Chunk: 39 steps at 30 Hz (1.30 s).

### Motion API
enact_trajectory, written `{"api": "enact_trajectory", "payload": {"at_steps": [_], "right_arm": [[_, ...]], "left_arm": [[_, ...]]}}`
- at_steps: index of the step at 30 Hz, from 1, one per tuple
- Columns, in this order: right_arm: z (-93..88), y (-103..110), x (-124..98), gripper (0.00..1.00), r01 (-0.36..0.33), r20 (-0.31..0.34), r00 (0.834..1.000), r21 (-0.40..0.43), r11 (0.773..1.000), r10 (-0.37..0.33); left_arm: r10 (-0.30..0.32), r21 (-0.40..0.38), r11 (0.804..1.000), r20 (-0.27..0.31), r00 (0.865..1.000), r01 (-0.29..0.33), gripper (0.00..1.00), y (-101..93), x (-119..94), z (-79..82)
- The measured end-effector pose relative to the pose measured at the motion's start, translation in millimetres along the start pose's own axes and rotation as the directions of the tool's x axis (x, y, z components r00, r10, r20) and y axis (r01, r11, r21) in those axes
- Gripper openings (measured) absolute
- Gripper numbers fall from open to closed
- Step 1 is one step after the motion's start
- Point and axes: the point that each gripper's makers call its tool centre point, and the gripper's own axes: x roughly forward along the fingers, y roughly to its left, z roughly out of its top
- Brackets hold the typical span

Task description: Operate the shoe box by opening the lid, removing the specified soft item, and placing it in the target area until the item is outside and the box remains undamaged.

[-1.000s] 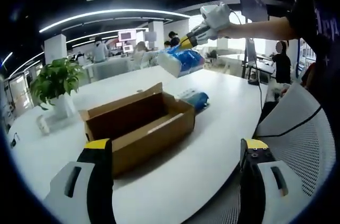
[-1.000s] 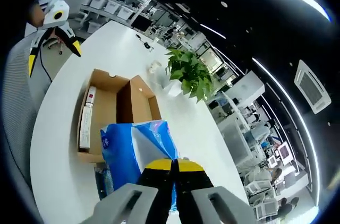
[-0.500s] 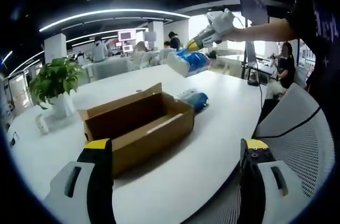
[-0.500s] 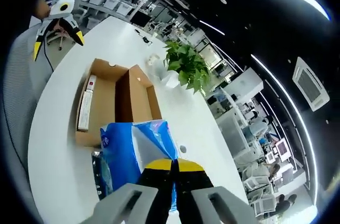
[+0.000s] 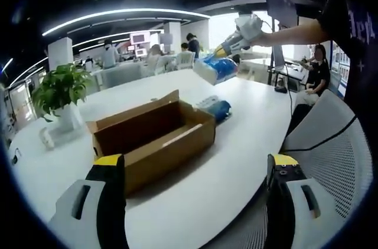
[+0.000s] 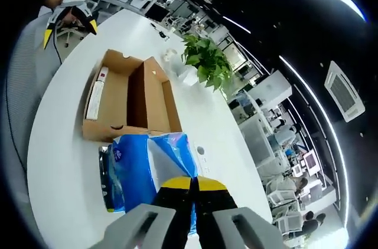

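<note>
The right claw (image 6: 192,185) was pinched shut on the blue-and-white soft pack (image 6: 150,169), holding it in the air. Compared with a second earlier, the pack had travelled away from the open shoe box (image 6: 127,104): it now hung beyond the box's end, above a second blue pack (image 5: 216,108) lying on the white worktop (image 6: 62,143) just beside the box. From the left gripper view the right claw (image 5: 223,52) and its load sat farther off and clear of the cardboard. The left claw (image 5: 195,169) hung spread and empty near the box's side. The item appeared to be out; only the set-down seemed left.
</note>
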Motion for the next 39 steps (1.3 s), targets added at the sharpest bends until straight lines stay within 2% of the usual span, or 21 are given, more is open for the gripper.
{"api": "enact_trajectory", "payload": {"at_steps": [22, 39], "right_arm": [[-55.3, -1, -7, 0.00, 0.020, -0.029, 0.999, 0.017, 1.000, -0.020], [-90.5, 13, -6, 0.00, -0.033, -0.061, 0.998, -0.007, 0.999, 0.033]], "left_arm": [[0.004, 0.016, 1.000, -0.035, 0.999, -0.003, 0.99, -2.1, 2, -3.3], [0.023, 0.006, 1.000, -0.045, 0.999, -0.023, 0.99, 2.8, 2, -5.7]]}}
